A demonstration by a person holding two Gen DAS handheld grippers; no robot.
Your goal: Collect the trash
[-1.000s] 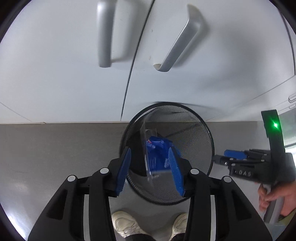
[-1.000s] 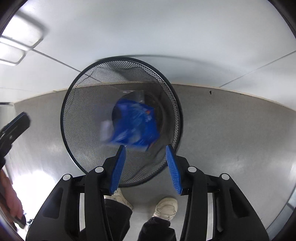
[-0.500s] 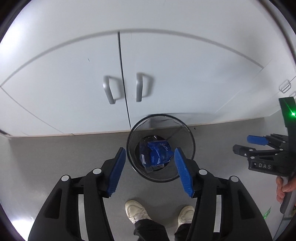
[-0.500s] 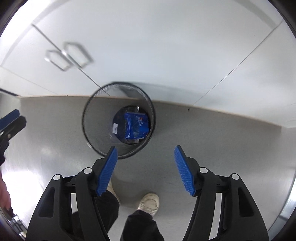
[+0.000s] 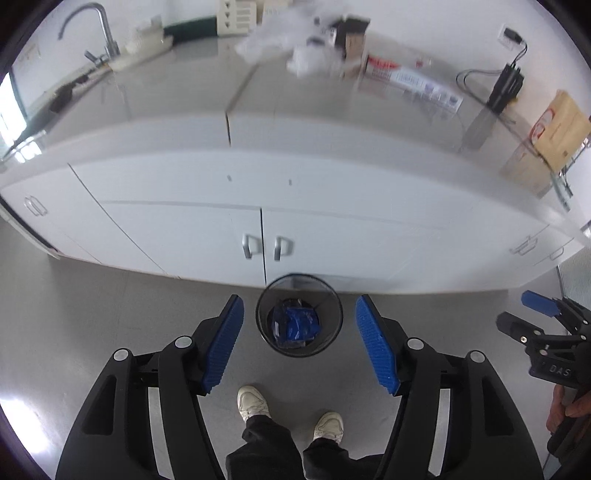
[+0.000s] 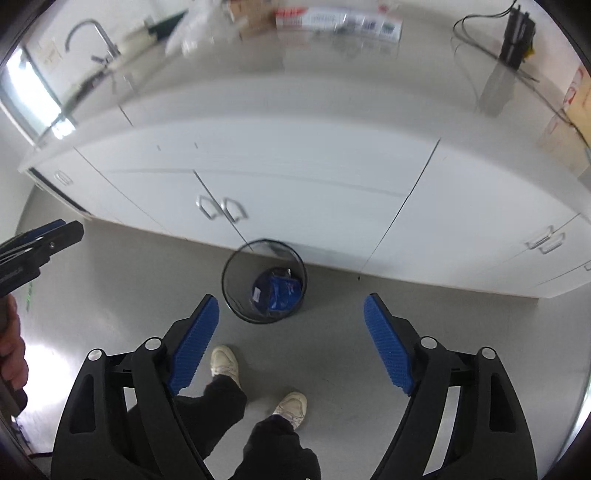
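Trash [image 5: 295, 325], a blue wrapper with clear plastic, lies at the bottom of the black mesh bin [image 5: 334, 325], which stands on the grey floor [image 5: 110, 314] just in front of the white cabinet [image 5: 184, 221]. Nearer than the bin, high above the floor, the left gripper [image 5: 299, 343] has its jaws spread wide and holds nothing; the bin shows between its blue pads. The right gripper [image 6: 291, 339] is likewise wide open and empty, with the bin ahead and a little to its left. Between grippers and bin, two pale shoes [image 5: 253, 400] stand on the floor. Beyond the bin, the cabinet doors carry two handles [image 5: 266, 247]. Farther back, the counter [image 5: 177, 96] holds blurred packages, a tap [image 5: 99, 26] to the left and a black device [image 5: 508, 83] with a cable to the right.
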